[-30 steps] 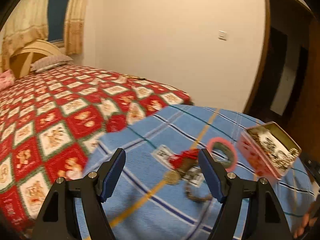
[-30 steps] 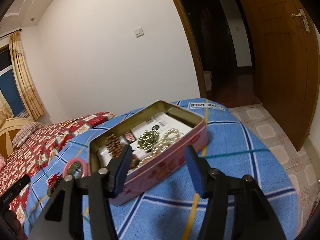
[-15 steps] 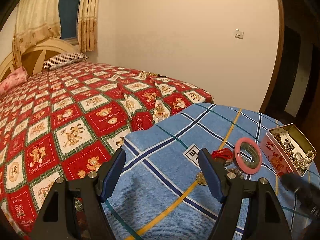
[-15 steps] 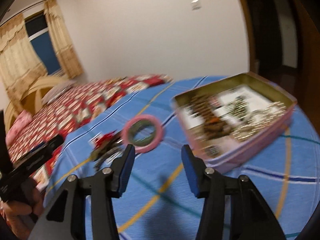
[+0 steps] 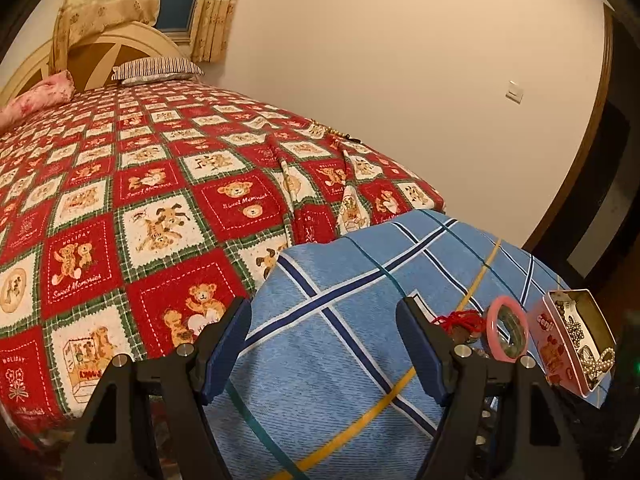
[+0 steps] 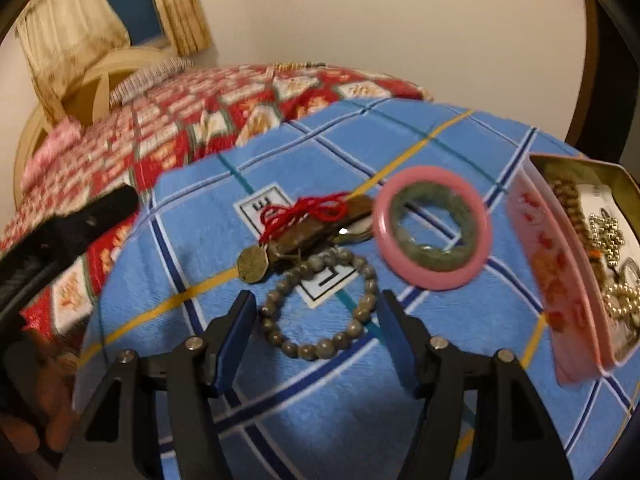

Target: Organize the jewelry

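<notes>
In the right wrist view my right gripper is open and empty, its fingers either side of a grey-brown bead bracelet lying on the blue plaid cloth. Behind it lie a red-corded brass coin charm, a pink bangle with a green jade bangle inside it, and an open pink tin holding several bead strands. My left gripper is open and empty over the cloth's left part; the bangles and tin lie to its right.
A bed with a red teddy-bear quilt stands behind and left of the cloth-covered table. A dark doorway is at the right. The left gripper's body shows at the left of the right wrist view.
My right gripper has swung left from the tin and come down around the bead bracelet. My left gripper has drawn back and left, away from the jewelry.
</notes>
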A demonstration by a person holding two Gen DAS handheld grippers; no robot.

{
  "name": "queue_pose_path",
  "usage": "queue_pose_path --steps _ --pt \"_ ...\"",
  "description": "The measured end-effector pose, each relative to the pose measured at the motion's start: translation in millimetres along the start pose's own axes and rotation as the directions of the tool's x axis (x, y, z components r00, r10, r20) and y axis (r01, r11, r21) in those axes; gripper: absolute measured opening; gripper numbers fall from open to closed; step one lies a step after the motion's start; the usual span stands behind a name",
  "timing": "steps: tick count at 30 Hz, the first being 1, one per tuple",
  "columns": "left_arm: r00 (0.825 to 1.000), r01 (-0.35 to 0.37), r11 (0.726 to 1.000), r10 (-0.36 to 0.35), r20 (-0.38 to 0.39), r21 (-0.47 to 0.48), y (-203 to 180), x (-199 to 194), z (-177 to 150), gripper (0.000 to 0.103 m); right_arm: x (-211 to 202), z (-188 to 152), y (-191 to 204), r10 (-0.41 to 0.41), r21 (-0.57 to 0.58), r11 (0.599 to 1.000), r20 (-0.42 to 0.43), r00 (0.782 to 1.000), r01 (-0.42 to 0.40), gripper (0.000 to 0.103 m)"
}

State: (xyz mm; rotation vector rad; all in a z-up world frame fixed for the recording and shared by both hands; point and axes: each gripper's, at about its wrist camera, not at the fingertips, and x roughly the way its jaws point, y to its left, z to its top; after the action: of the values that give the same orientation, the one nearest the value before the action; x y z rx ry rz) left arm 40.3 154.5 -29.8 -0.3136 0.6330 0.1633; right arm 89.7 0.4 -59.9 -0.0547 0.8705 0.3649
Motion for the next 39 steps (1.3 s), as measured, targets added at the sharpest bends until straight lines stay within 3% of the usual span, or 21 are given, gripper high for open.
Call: queue_pose_path --steps 3,6,8,14,16,18,24,26,34,38,39 --pt "1.000 0.006 1.000 -0.006 -0.009 0.007 -1 2 0 0.075 4 1 6 -0.035 -0.060 0.998 -0.017 0.999 0.034 0.065" --pt "1.000 0.011 1.000 -0.011 -0.016 0.009 -1 3 0 0.075 3 -1 3 -0.066 -0.084 0.994 -0.016 0.998 0.064 0.045" --pt "1.000 0.011 1.000 -0.011 -0.020 0.007 -1 3 0 0.075 -1 -3 -6 -0.054 -0.075 0.996 -0.012 0.998 0.053 0.021" --pt "0.999 0.015 1.000 -0.014 -0.038 0.024 -4 6 -1 0.075 -13 -9 -25 0.025 -0.022 0.999 0.004 1.000 -0.025 0.019" --pt "0.999 0.023 0.999 -0.022 -0.043 0.034 -6 7 -1 0.075 -19 -10 -32 0.067 0.012 0.998 0.036 0.997 -0.068 0.006" --pt "0.998 0.031 0.999 -0.028 -0.051 0.044 -8 9 -2 0.075 -26 -12 -40 0.115 0.046 0.992 0.068 0.991 -0.118 0.006" --pt "0.998 0.020 0.998 -0.016 -0.060 0.055 -12 9 -3 0.075 -27 -12 -47 0.159 0.090 0.982 0.094 0.983 -0.168 0.006" --pt "0.998 0.016 0.998 -0.012 -0.062 0.056 -13 10 -3 0.075 -30 -12 -47 0.169 0.094 0.979 0.108 0.980 -0.179 0.011" --pt "0.998 0.021 0.998 -0.017 -0.058 0.066 -15 9 -5 0.075 -12 -5 -18 0.100 -0.020 0.995 0.029 0.995 -0.100 0.014" --pt "0.998 0.023 0.998 -0.019 -0.063 0.057 -14 10 -5 0.075 -2 -2 -9 0.074 -0.060 0.995 -0.009 0.997 -0.074 0.051" --pt "0.998 0.024 0.998 -0.021 -0.064 0.055 -14 11 -5 0.075 0 -3 -5 0.060 -0.076 0.995 -0.013 0.998 -0.061 0.051"
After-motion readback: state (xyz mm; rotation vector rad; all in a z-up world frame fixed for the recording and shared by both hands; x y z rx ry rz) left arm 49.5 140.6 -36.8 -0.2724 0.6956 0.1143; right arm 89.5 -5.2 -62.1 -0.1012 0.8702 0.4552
